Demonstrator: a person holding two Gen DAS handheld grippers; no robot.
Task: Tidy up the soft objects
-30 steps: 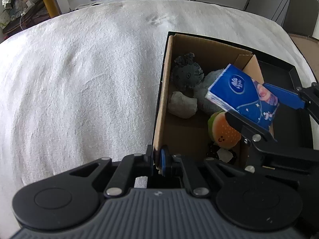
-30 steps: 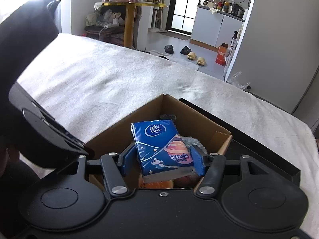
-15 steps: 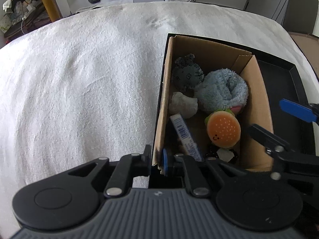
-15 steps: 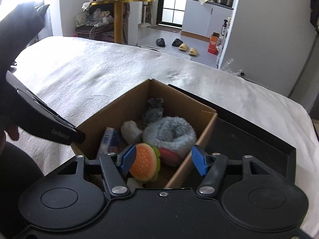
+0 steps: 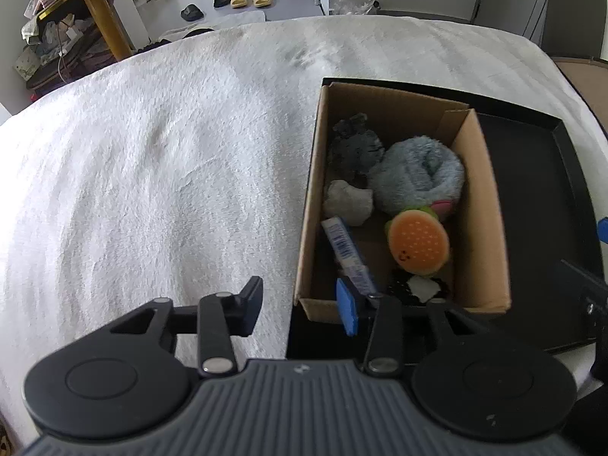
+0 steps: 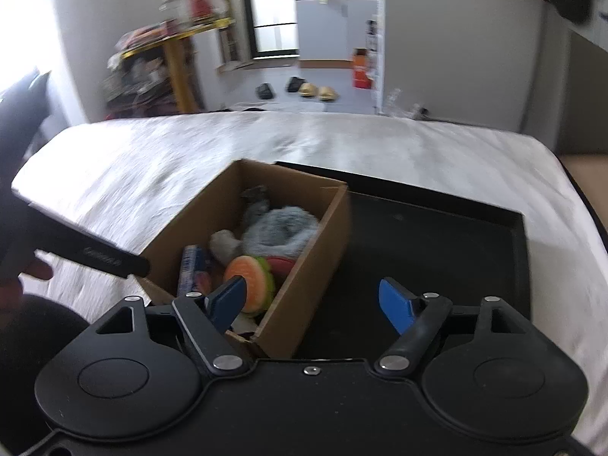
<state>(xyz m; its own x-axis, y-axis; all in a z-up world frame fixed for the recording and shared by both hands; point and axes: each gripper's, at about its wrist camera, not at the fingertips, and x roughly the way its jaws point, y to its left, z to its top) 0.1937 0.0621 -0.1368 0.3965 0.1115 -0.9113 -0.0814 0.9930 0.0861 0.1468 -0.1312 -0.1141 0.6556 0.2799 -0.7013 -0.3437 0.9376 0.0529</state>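
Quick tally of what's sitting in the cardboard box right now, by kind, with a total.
Plush toys: 2, dark grey plush, burger plush
Fluffy blue-grey roll: 1
Pale grey lump: 1
Blue tissue pack: 1
Black-and-white item, partly hidden: 1
Total: 6 in the cardboard box

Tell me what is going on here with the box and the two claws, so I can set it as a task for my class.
A person holds a claw in each hand over a white blanket. Both the left claw and the right claw are open and hold nothing. The cardboard box, standing in a black tray, already contains a blue tissue pack, a burger plush, a grey fluffy plush, a dark plush and a pale soft lump. No soft things show on the blanket.
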